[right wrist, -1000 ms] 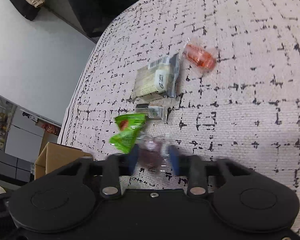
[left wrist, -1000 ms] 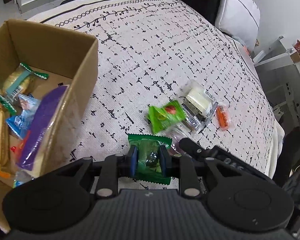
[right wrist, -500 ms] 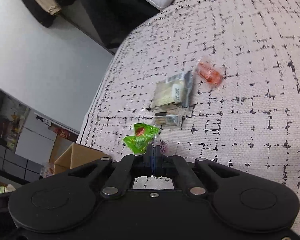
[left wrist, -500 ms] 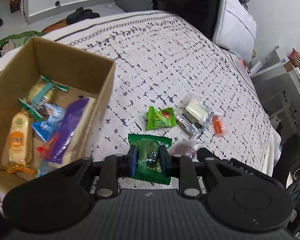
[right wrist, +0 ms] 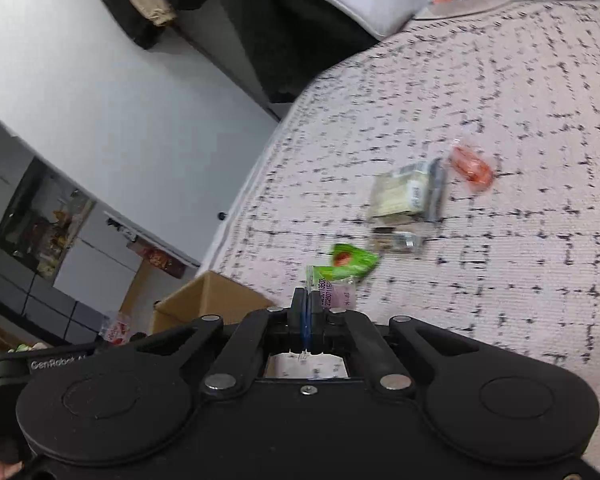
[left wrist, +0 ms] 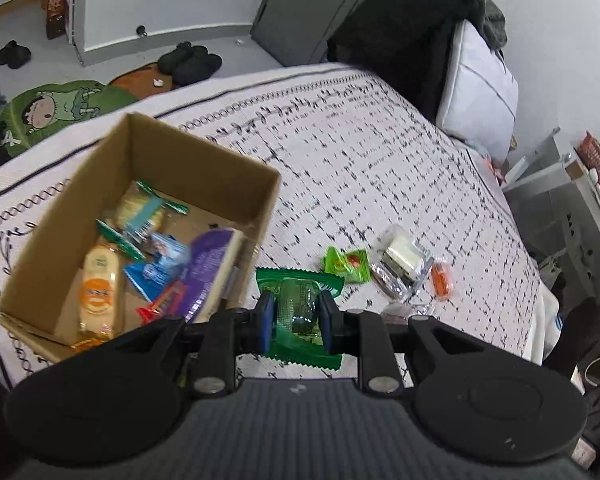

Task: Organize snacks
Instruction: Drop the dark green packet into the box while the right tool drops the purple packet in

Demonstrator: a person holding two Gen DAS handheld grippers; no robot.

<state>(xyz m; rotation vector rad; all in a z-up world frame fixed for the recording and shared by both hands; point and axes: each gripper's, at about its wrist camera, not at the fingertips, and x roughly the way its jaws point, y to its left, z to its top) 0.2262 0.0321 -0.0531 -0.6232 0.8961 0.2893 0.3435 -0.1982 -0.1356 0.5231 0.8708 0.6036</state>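
Clamped crosswise in the left gripper (left wrist: 296,318), a dark green packet (left wrist: 300,316) is held above the bedspread, the cardboard box (left wrist: 204,168) just to its left; a clear purple-labelled wrapper (right wrist: 338,294) is pinched by the right gripper (right wrist: 308,316).

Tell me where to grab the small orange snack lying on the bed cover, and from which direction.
Grip the orange snack across its narrow middle, coming straight down from above. It lies flat on the bed cover, longer than wide, with a thin clear wrapper edge around it. Its outer side is free; the clear-wrapped pale cake lies close on the other, so keep the hand-held gripper's fingers off that.
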